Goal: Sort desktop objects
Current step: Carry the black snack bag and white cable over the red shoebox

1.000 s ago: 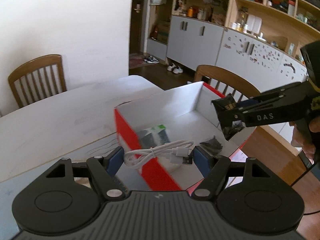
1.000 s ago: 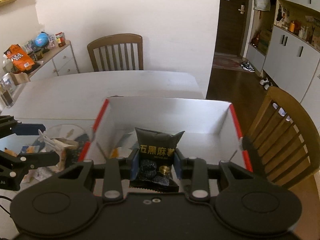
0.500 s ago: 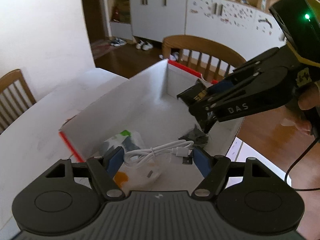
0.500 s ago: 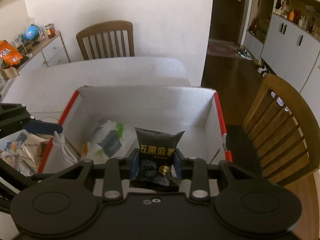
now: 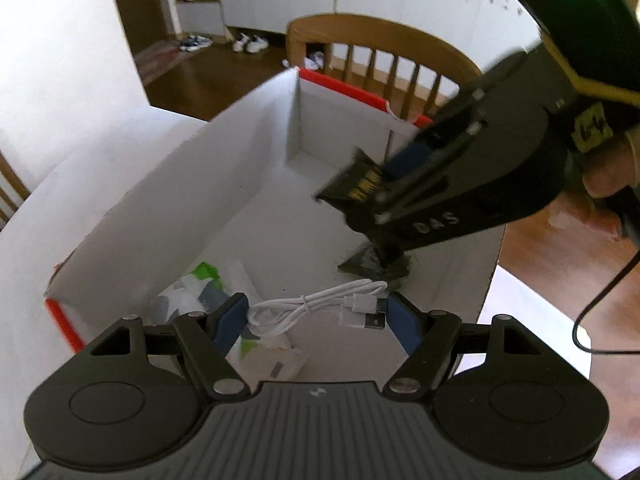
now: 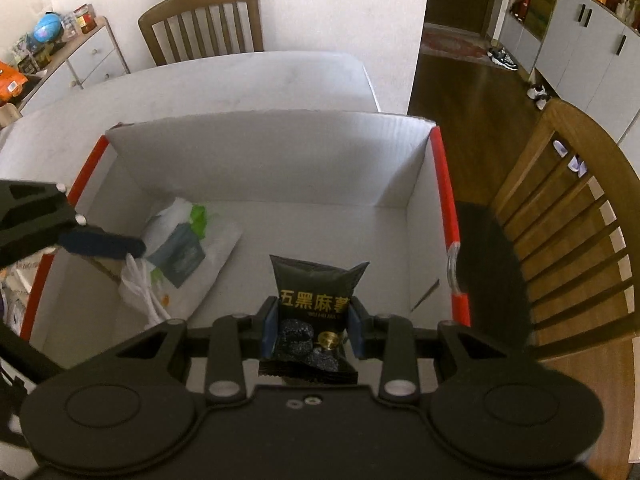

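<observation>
While both tools hung over the white, red-edged box, the right gripper clenched a glossy black packet and the left gripper pinched a coiled white cable; bare floor lay upper right, crinkled wrappers, perhaps plastic, at left.

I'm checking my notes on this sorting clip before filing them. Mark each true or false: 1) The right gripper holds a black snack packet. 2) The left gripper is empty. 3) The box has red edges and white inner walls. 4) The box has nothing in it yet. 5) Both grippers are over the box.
1) True: the right gripper is shut on the black snack packet.
2) False: the left gripper holds a coiled white cable.
3) True: the box is white inside with red edges.
4) False: a white and green bag lies inside, and a dark packet.
5) True.
</observation>
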Tool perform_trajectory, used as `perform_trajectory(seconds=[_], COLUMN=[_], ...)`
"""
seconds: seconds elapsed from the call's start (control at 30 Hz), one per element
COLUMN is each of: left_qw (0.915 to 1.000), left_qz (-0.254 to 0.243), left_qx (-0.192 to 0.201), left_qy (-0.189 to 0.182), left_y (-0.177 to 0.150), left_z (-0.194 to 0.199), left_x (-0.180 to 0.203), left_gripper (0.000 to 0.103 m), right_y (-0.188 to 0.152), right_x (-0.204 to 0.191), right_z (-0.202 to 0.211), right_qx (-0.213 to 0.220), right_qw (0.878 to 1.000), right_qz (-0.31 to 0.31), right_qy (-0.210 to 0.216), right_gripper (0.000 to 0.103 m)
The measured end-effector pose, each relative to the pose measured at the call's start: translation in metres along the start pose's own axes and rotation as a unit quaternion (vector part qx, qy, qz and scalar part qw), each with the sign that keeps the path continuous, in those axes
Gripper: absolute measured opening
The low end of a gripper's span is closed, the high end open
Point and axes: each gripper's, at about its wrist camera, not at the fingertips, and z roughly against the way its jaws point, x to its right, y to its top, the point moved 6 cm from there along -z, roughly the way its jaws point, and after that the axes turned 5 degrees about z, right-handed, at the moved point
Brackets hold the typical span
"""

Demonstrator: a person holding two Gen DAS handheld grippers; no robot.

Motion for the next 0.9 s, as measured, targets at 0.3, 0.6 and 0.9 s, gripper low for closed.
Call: perform_trajectory(seconds=[0.3, 0.6, 0.9], left_qw=[0.9989, 0.9963, 0.9942], left_qz=[-0.025, -0.032, -0.037], left_qx=[-0.035, -0.07, -0.089], left_qy=[-0.017, -0.038, -0.048], left_y=[0.012, 0.01, 0.005], left_z=[-0.026, -0.048, -0.056], left_x=[-0.002, -0.008, -0.011], left_gripper=[0.075, 0.075, 0.075], right_y=[0.014, 0.022, 0.021], right_x=[-0.009, -0.007, -0.01], right_z=[-0.027, -0.048, -0.063], right_qx=[-0.027, -0.048, -0.067], right_qw=[0.999, 0.997, 0.996], right_qz=[0.042, 0.051, 0.053], right_qy=[0.003, 0.012, 0.022], right_gripper=[0.035, 0.035, 0.035])
